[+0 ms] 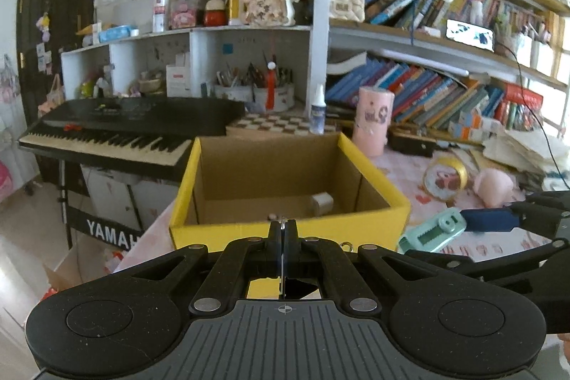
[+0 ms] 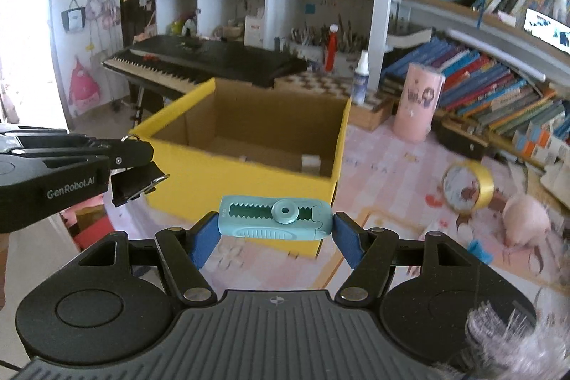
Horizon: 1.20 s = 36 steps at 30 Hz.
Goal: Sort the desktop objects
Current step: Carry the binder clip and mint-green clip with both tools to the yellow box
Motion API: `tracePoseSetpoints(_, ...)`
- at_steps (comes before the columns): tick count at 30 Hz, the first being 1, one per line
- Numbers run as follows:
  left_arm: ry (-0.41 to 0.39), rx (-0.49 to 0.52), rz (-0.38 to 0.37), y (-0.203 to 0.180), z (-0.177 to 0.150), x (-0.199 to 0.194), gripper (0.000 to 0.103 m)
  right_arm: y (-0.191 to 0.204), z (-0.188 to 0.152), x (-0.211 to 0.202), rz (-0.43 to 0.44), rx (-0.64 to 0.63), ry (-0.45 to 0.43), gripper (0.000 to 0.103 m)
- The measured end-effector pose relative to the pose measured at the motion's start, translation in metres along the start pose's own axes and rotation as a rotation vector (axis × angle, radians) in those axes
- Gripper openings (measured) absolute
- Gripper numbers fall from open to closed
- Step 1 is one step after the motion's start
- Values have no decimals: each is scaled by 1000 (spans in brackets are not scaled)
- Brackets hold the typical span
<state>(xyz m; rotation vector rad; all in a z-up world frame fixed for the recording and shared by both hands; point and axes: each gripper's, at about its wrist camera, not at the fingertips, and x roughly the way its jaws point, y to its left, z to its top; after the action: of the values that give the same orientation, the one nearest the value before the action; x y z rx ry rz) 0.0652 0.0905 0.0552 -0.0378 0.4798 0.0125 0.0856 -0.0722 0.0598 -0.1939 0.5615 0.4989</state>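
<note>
Pinching a teal eraser case (image 2: 276, 218) by its two ends, the right gripper (image 2: 276, 230) is holding it at lower centre of its own view, before the yellow box (image 2: 228, 173). At far left there, the left gripper (image 2: 133, 152) is pressing shut on a black binder clip (image 2: 137, 182); the left view shows only the clip's thin edge (image 1: 282, 250). Inside the box a small grey item (image 1: 322, 202) is sitting. At mid right, a tape roll (image 2: 468, 187) and a pink toy (image 2: 527, 219) are lying.

Teal eraser (image 2: 276, 218) between right tool (image 2: 276, 237) pads
</note>
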Motion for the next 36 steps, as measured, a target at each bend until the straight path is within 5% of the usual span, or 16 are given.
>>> tracePoseSetpoints(21,33,-41,102,0,31,81,0,-49,73,77,89,-166,-45,66)
tracePoseSetpoints(36,162,-50,123,-5,25,125,0,-50,90,144,180,-515,30,66)
